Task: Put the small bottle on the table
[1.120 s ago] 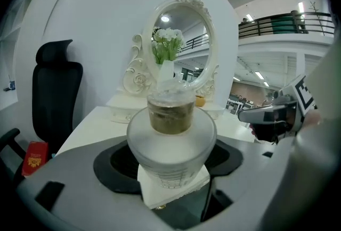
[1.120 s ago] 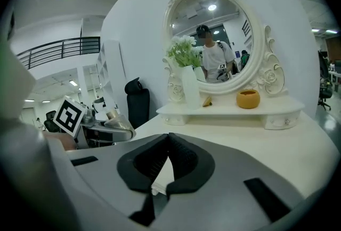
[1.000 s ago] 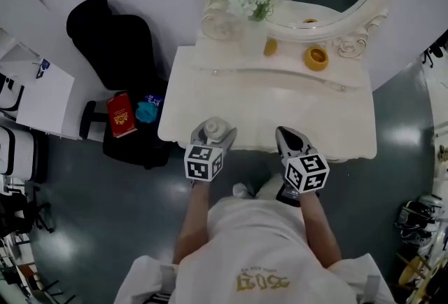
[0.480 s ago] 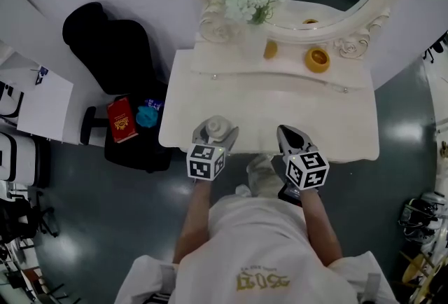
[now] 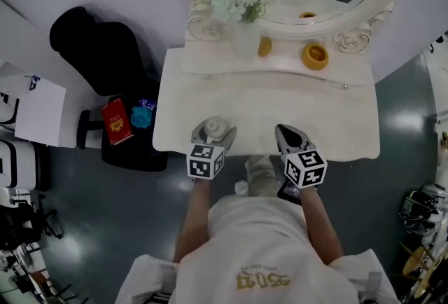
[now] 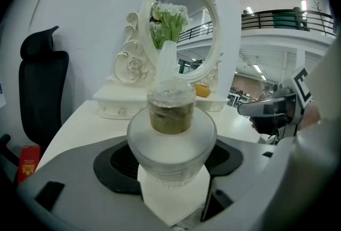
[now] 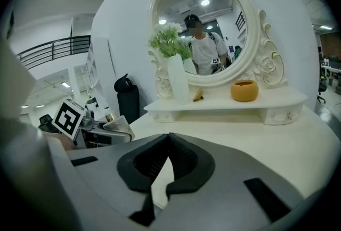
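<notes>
Head view: 1 small bottle (image 5: 215, 129) stands straight up, cap on top, long side up-down, pinched in the jaws of the left gripper (image 5: 214, 130) at the front edge of the tabletop (image 5: 280, 106), & the right gripper (image 5: 289, 136) has jaws pressed together w/ nothing inside.

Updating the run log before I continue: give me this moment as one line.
left gripper: shut on small bottle | right gripper: shut, empty | small bottle: upright, at table near edge | release: not yet done

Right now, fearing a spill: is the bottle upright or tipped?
Upright: the left gripper view shows the bottle neck-up; the head view shows its round top.
</notes>
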`<state>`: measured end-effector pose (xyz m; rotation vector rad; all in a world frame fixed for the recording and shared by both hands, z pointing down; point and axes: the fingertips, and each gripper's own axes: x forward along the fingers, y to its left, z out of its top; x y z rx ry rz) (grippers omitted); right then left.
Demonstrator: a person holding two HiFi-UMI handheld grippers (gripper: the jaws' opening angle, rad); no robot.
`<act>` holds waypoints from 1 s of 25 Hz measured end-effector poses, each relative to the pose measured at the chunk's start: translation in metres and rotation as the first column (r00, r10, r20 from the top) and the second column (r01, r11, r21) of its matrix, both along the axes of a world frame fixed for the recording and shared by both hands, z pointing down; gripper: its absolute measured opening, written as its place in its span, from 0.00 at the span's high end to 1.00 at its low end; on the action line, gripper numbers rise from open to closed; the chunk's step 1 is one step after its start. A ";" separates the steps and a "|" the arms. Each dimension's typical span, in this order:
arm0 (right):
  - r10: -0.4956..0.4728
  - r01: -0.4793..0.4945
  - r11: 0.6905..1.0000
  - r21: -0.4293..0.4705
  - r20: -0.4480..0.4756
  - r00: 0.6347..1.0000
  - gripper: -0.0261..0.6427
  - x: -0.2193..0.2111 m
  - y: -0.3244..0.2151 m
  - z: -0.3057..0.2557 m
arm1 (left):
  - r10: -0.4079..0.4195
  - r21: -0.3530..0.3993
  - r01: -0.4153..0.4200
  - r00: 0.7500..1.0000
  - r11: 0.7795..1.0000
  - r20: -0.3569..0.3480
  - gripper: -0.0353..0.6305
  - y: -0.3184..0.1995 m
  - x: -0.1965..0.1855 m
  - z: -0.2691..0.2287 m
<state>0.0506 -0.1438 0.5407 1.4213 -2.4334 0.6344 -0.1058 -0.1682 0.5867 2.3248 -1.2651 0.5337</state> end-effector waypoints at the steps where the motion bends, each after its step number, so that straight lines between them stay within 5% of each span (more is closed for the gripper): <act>1: 0.002 -0.002 1.000 -0.009 -0.002 1.000 0.94 0.002 -0.001 0.003 | 0.003 -0.006 -0.003 1.000 1.000 0.003 0.43 -0.001 0.002 0.003; 14: -0.001 -0.001 0.996 -0.092 -0.023 1.000 0.94 0.015 -0.027 0.034 | 0.005 -0.085 -0.003 1.000 0.996 0.026 0.43 -0.023 0.010 0.043; 25: 0.008 -0.013 0.990 -0.138 -0.036 0.999 0.94 0.026 -0.039 0.053 | 0.059 -0.101 -0.048 0.992 0.994 0.115 0.43 -0.037 0.018 0.079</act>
